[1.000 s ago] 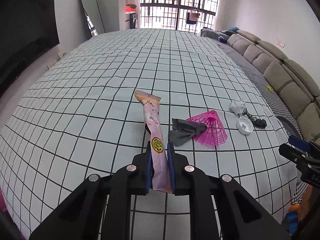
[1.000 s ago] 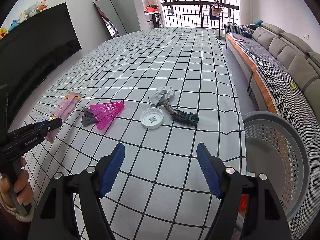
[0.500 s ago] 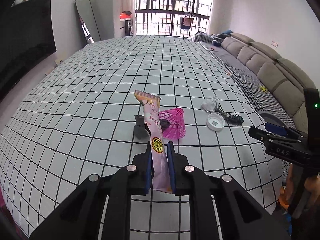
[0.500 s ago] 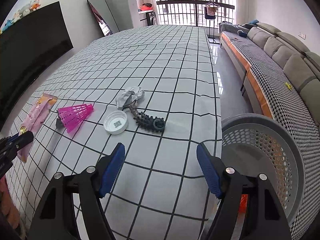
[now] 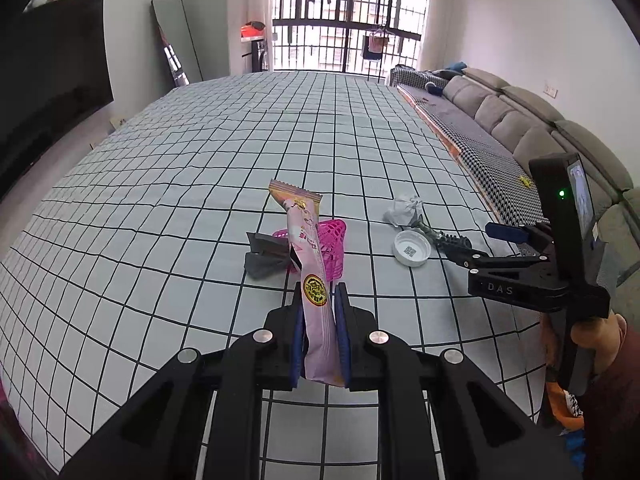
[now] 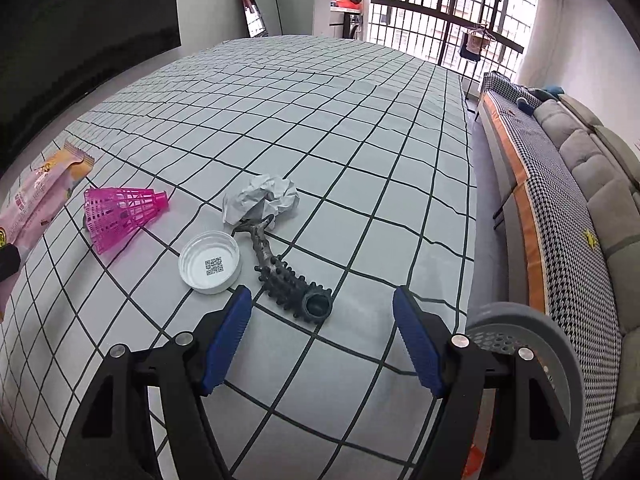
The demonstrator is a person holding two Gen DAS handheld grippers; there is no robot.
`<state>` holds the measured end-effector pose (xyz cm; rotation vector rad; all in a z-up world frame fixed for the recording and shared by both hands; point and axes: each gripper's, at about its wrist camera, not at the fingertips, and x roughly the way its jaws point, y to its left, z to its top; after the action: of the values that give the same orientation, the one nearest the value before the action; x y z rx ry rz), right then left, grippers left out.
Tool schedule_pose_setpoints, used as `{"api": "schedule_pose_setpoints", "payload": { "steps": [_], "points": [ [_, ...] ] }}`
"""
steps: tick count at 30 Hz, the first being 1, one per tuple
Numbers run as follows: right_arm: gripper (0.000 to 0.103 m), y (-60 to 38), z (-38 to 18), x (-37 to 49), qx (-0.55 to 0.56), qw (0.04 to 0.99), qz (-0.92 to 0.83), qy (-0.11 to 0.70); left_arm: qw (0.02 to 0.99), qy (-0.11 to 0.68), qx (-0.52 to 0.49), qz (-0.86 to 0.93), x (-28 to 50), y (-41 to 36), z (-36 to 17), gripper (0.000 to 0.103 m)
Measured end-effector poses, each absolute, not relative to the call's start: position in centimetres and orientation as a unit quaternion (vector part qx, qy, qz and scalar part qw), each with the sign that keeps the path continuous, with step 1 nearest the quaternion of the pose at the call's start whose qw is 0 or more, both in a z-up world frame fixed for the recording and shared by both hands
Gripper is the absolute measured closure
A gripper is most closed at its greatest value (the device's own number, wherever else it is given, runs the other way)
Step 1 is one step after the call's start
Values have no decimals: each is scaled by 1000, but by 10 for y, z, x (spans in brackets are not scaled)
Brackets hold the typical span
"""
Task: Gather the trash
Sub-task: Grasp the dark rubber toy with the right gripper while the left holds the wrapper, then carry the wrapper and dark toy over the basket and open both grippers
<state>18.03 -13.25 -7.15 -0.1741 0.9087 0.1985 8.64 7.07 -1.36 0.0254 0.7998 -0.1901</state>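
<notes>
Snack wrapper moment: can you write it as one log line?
left gripper: shut on pink wrapper | right gripper: open, empty, above spiky black piece | basket: beside table

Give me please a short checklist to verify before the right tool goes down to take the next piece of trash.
1. Left tool is shut firmly on the long pink snack wrapper: ok.
2. Right tool is open and holds nothing: ok.
3. Dark knobbly rubber piece with a ring end lies free on the checked cloth, just ahead of the right tool: ok.
4. Its thin end is clear of the crumpled white paper ball: cannot tell, they seem to touch.
5. White round plastic lid is outside the closing path: not ok, it lies right beside the left pad.
6. Grey perforated plastic basket is near: ok.
</notes>
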Motion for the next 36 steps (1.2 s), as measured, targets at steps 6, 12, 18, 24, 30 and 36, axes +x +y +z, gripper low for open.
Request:
{"api": "schedule_pose_setpoints", "payload": {
  "steps": [6,12,18,24,30,36],
  "points": [
    [40,-124,-76,188,-111,882,108,444,915,394,10,-87,90,69,-18,88],
    [61,-117,-76,185,-120,879,131,442,914,396,7,-89,89,67,-20,88],
    [74,-110,-76,166,-128,884,124,432,914,394,11,-98,81,62,-18,88],
    [74,-123,-68,145,-71,895,106,427,915,388,15,-111,70,56,-15,88],
    [75,-138,-62,112,-28,902,89,423,912,387,18,-133,58,43,-16,88],
    [75,-166,-57,79,16,906,61,419,907,388,26,-161,46,23,-18,88]
  ]
}}
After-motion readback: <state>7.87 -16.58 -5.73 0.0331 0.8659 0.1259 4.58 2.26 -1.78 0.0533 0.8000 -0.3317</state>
